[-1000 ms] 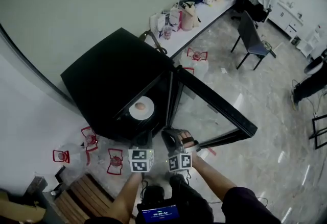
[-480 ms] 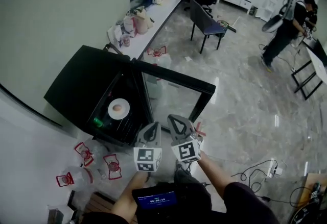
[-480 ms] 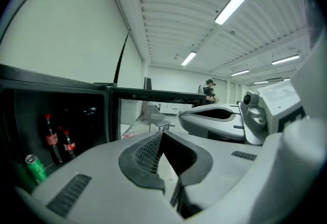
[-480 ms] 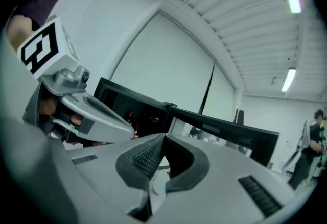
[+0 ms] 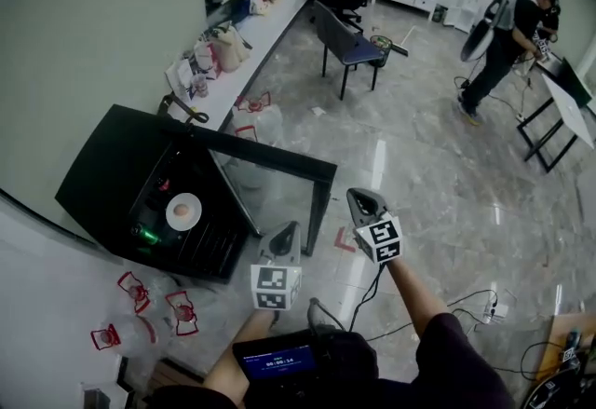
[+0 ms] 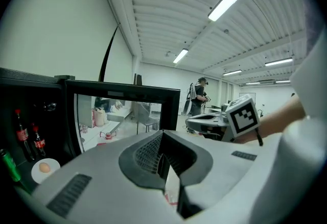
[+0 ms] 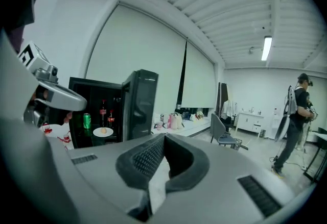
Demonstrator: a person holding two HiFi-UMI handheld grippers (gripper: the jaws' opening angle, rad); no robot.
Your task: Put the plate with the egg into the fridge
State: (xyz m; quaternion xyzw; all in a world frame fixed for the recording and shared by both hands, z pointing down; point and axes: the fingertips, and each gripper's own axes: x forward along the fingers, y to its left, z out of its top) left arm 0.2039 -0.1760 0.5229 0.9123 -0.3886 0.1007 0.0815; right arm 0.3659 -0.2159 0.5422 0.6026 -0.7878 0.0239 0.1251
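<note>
A white plate [image 5: 183, 211] with a brown egg [image 5: 183, 209] lies on a shelf inside the open black fridge [image 5: 102, 170]. The fridge's glass door [image 5: 270, 165] stands swung out. The plate also shows in the left gripper view [image 6: 45, 169] and the right gripper view [image 7: 103, 131]. Both grippers hang in front of the fridge, well away from the plate. My left gripper [image 5: 286, 232] is shut and empty, its tips [image 6: 162, 139] together. My right gripper [image 5: 361, 200] is to its right, also shut with nothing in it [image 7: 164, 141].
A green can [image 7: 86, 121] and cola bottles [image 7: 104, 110] stand beside the plate. Water jugs with red handles [image 5: 140, 305] sit on the floor left of me. A chair [image 5: 345, 39], a cluttered counter [image 5: 219, 44], floor cables [image 5: 466, 305] and a person [image 5: 507, 34] are farther off.
Both grippers have drawn back from the fridge, and the right one has swung out to the right and closed. The plate with the egg stays on the shelf.
</note>
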